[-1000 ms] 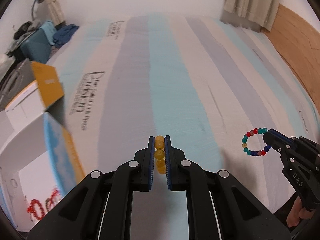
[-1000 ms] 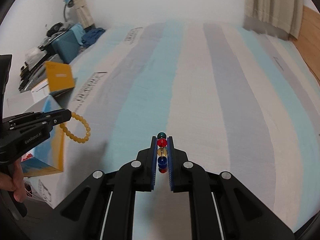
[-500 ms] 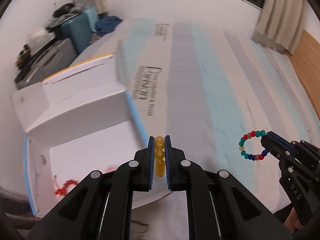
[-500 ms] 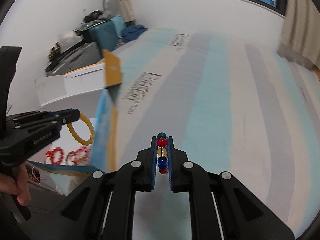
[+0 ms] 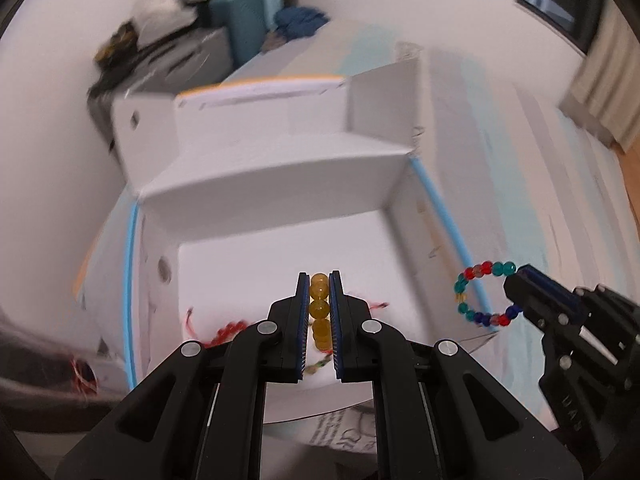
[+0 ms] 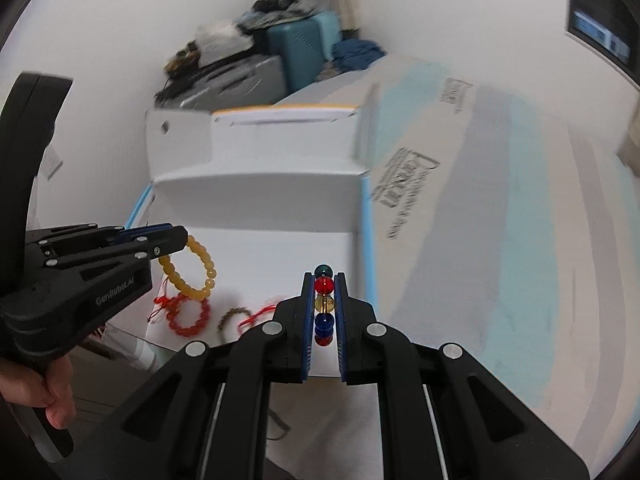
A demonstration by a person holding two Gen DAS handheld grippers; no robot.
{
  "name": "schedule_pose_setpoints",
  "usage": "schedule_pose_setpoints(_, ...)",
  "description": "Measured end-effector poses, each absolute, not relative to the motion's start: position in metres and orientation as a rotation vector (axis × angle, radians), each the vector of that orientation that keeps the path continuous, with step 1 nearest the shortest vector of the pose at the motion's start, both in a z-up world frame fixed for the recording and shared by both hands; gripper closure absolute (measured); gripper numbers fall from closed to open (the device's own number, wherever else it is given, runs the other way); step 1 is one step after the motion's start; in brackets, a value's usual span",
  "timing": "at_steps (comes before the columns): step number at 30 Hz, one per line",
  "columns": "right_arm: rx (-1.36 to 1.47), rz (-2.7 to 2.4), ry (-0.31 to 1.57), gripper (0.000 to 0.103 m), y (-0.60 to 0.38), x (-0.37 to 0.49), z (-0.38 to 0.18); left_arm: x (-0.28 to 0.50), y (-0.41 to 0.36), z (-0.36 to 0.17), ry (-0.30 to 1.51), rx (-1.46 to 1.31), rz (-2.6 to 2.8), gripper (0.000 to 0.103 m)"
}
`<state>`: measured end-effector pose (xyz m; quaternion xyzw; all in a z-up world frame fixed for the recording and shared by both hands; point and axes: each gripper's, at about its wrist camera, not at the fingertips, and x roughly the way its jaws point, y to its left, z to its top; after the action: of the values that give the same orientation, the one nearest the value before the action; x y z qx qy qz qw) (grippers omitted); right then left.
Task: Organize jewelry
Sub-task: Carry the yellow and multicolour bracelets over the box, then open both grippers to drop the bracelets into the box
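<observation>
My left gripper (image 5: 319, 280) is shut on a yellow bead bracelet (image 5: 320, 309) and holds it over the open white cardboard box (image 5: 280, 184). In the right wrist view the same bracelet (image 6: 192, 268) hangs from the left gripper (image 6: 176, 236) above the box floor (image 6: 280, 248). My right gripper (image 6: 324, 276) is shut on a multicolour bead bracelet (image 6: 324, 304), near the box's right wall; that bracelet also shows in the left wrist view (image 5: 480, 292). A red bead bracelet (image 6: 188, 316), a brown one (image 6: 232, 318) and a red cord (image 6: 260, 314) lie in the box.
The box sits at the edge of a striped blue, grey and white bedsheet (image 6: 500, 208). Behind it are a teal suitcase (image 6: 304, 48), a grey case (image 6: 236, 80) and a pile of clothes. A curtain (image 5: 600, 92) hangs at the far right.
Both grippers have swung left from over the bed to over the open box, each carrying its bracelet. The box now fills the middle of both views.
</observation>
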<state>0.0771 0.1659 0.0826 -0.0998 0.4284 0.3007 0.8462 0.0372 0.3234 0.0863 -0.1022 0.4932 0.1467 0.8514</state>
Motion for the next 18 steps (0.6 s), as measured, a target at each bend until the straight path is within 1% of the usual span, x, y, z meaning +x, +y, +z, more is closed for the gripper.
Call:
schedule_pose_setpoints(5, -0.232, 0.652, 1.011, 0.094, 0.202, 0.077, 0.052, 0.028, 0.349, 0.058, 1.107, -0.262, 0.335, 0.094)
schedule_pose_setpoints(12, -0.269, 0.632, 1.126, 0.094, 0.229, 0.087, 0.014, 0.022, 0.375, 0.009, 1.238, -0.327, 0.371, 0.094)
schedule_pose_setpoints(18, -0.289, 0.609, 1.207, 0.094, 0.24, 0.097, -0.018, 0.021, 0.385, -0.015, 1.294, -0.321, 0.378, 0.094)
